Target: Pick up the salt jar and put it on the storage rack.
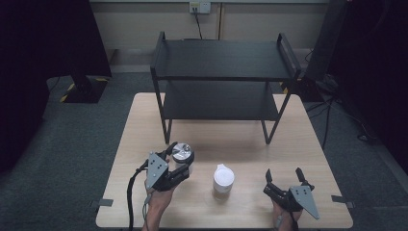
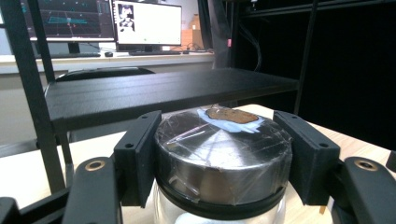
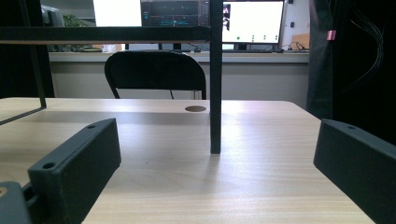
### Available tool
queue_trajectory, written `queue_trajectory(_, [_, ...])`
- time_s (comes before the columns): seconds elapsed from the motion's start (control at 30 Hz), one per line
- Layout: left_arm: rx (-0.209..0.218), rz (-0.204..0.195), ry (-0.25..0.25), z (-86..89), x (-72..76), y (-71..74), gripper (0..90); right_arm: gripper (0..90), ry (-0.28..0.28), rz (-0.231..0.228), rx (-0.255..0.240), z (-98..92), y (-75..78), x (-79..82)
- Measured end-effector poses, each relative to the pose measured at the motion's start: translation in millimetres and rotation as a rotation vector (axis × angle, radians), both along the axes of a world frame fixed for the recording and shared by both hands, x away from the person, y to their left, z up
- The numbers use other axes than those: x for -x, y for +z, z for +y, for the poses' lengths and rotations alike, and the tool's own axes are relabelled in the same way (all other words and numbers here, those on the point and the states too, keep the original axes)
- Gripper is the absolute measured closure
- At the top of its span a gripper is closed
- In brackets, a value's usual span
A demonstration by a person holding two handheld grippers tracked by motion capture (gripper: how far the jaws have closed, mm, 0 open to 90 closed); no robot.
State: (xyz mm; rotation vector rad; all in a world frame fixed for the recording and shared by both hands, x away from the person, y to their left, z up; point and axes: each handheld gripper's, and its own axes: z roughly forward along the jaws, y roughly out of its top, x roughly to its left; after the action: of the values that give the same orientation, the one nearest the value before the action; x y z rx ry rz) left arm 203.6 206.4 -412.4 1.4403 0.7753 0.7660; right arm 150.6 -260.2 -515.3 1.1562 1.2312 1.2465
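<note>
From the high view, the left claw (image 1: 179, 161) pinches the lid of a clear glass jar with a shiny round metal lid (image 1: 183, 152) at the near-left of the pale wooden table (image 1: 288, 144), before the black two-tier metal shelf (image 1: 223, 60), probably its destination; a white-capped jar (image 1: 223, 179) waits between the hands; the right claw (image 1: 285, 179) rests spread and empty; in the left gripper view, both pads clamp the film-wrapped lid (image 2: 223, 149) by its sides, so it hangs upright; the right gripper view shows wide jaws over bare table (image 3: 233, 186).
</note>
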Motion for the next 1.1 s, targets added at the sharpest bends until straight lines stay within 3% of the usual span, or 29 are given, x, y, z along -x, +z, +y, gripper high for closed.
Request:
queue_trajectory(0.57, [-0.021,-0.043,-0.094,5.2,-24.3,40.5,35.5,0.0,-0.002,0.0,0.0,0.4,0.0,0.1])
queue_trajectory(0.9, [-0.01,-0.053,-0.185,16.8,-44.1,70.6,35.5,0.0,0.002,0.0,0.0,-0.3,0.1,0.1])
queue_trajectory(1.1, [-0.002,-0.064,-0.212,15.2,-54.7,89.1,35.5,0.0,0.003,0.0,-0.001,-0.5,-0.1,0.0])
